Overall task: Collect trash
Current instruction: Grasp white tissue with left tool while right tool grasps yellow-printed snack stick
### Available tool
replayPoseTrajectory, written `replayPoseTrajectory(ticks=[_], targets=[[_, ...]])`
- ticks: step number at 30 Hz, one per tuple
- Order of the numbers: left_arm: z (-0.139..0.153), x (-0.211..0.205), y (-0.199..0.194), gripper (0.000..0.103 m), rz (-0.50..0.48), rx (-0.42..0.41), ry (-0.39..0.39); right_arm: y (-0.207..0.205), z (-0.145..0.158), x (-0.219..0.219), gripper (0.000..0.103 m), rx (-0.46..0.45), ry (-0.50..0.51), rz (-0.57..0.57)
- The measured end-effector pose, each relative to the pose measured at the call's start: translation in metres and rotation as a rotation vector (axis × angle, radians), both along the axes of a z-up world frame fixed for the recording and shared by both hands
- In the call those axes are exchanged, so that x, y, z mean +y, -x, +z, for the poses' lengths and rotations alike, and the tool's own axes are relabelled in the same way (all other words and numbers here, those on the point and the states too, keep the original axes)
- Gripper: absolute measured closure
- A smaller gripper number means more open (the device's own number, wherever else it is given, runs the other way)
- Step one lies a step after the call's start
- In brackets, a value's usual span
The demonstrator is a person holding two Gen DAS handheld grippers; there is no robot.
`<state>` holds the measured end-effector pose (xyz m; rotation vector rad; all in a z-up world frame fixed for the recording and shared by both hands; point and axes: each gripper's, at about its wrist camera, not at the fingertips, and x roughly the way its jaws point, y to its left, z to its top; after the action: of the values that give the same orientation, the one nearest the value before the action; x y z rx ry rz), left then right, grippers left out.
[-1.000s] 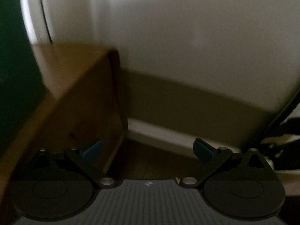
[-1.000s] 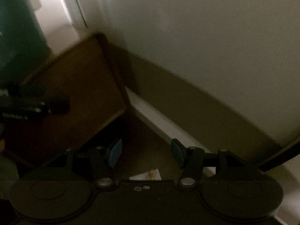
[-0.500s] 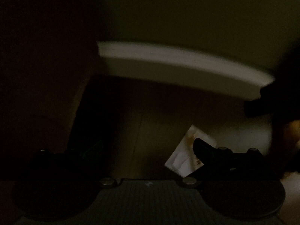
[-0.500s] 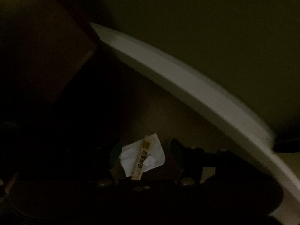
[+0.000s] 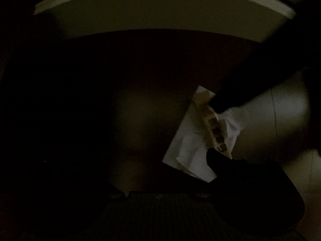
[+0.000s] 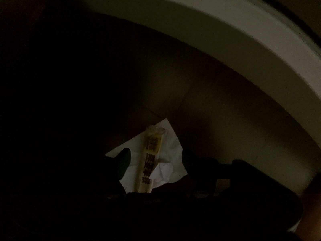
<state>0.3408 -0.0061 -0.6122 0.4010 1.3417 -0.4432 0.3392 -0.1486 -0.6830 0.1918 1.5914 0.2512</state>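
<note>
both claws dropped to floor | R claw [image 6: 155,160] wide, straddles wrapper [image 6: 149,164] on napkin [image 6: 170,150] | L claw: can't tell | skirting [image 6: 220,30] near

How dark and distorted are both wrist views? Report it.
Left wrist view: very underexposed, only the white paper and yellow printed wrapper read clearly; baseboard bows from the fisheye. Right wrist view: equally dark, right gripper in silhouette, baseboard curved.

Yellow wrapper [image 6: 150,160] on white tissue [image 6: 168,150] — between parted tongs [image 6: 155,160].
</note>
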Motion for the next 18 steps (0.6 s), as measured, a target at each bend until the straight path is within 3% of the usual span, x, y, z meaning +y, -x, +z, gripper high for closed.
replayPoseTrajectory(ticks=[12,16,18], targets=[[-0.034,-0.009,-0.005,0.006,-0.043,0.073,0.032,-0.005,-0.028,0.019,0.055,0.046,0.028,-0.005],[-0.040,-0.013,-0.003,0.022,-0.064,0.092,0.032,-0.004,-0.031,0.026,0.060,0.050,0.047,0.015],[-0.038,-0.016,-0.001,0.023,-0.074,0.082,0.035,-0.005,-0.031,0.028,0.061,0.055,0.058,0.012]])
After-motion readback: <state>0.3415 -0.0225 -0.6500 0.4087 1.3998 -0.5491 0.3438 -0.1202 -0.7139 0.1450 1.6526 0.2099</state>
